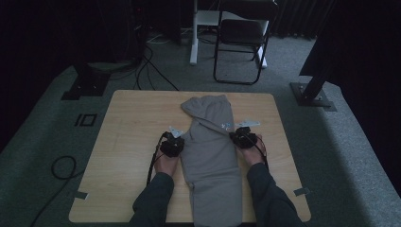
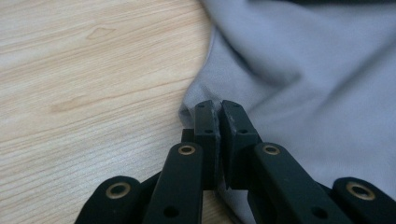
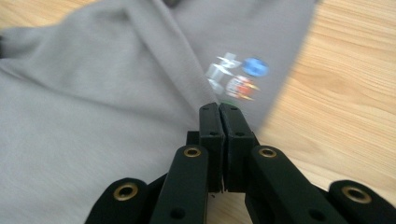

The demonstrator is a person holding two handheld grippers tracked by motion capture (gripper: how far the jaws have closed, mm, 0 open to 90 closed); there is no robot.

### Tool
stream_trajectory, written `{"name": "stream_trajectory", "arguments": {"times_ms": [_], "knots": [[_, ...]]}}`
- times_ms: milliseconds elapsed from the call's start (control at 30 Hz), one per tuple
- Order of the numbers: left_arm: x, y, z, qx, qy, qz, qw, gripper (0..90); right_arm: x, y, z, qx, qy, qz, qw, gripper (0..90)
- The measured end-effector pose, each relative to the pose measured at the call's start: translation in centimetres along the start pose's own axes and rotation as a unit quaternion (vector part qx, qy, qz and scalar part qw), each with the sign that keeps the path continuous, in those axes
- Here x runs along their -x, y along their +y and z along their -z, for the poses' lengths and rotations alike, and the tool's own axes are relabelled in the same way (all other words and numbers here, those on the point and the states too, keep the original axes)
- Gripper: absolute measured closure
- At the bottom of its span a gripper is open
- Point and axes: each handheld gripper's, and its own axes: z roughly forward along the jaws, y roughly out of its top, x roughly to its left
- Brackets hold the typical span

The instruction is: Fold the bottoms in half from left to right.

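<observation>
Two grippers sit on either side of a grey folded garment point(image 1: 210, 156) that lies lengthwise down the middle of the wooden table point(image 1: 127, 142), its hooded end away from you and its near end reaching the table's front edge between your forearms.

Your left gripper point(image 1: 172, 143) rests at the garment's left edge, about halfway along it. In the left gripper view its jaws are pressed together with only a thin seam between them, and the tips point(image 2: 217, 112) lie right on the border of the grey cloth point(image 2: 303, 93) where it meets the bare wood point(image 2: 93, 93). A sliver of fabric may be caught between them, but you cannot tell for certain from this angle.

Your right gripper point(image 1: 242, 136) rests at the garment's right edge, slightly farther from you than the left one. In the right gripper view its jaws are also closed flush, tips point(image 3: 219, 114) on the cloth point(image 3: 93, 116) just below a small printed emblem point(image 3: 236, 74) in blue, white and red. Whether cloth is pinched between them is not clear; the picture is slightly blurred.

Beyond the table, on the carpet, a black folding chair point(image 1: 241, 42) stands near a white table leg point(image 1: 194, 38), and loose cables point(image 1: 151, 66) run across the floor at the left.
</observation>
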Motion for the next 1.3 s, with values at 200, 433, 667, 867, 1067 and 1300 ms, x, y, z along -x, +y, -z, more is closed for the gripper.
{"name": "stream_trajectory", "arguments": {"times_ms": [200, 433, 667, 867, 1067, 1300], "knots": [[0.1, 0.0, 0.1, -0.003, 0.005, -0.002, 1.0, 85.3, 1.2, -1.3, -0.2, -0.014, -0.009, -0.012, 0.9998, 88.0], [0.0, 0.8, 0.9, 0.025, -0.003, -0.001, 0.9997, 72.8, 1.3, -1.2, -0.2, -0.006, -0.029, -0.031, 0.9991, 71.2], [0.5, 1.5, -0.3, 0.01, 0.006, -0.024, 0.9996, 68.7, -0.4, 1.0, -0.2, 0.032, -0.003, -0.002, 0.9995, 58.6], [0.0, 1.0, -1.1, -0.001, 0.005, -0.012, 0.9999, 73.0, -0.9, 0.9, -2.8, -0.024, -0.018, 0.005, 0.9995, 61.9], [0.0, -0.3, 0.1, 0.001, -0.006, -0.009, 0.9999, 75.8, -1.1, -0.5, -2.3, -0.029, -0.009, -0.001, 0.9995, 64.6], [1.0, -3.4, 3.4, 0.003, -0.025, -0.026, 0.9994, 75.7, -2.6, -3.1, 0.1, -0.015, 0.011, 0.01, 0.9998, 64.7]]}}
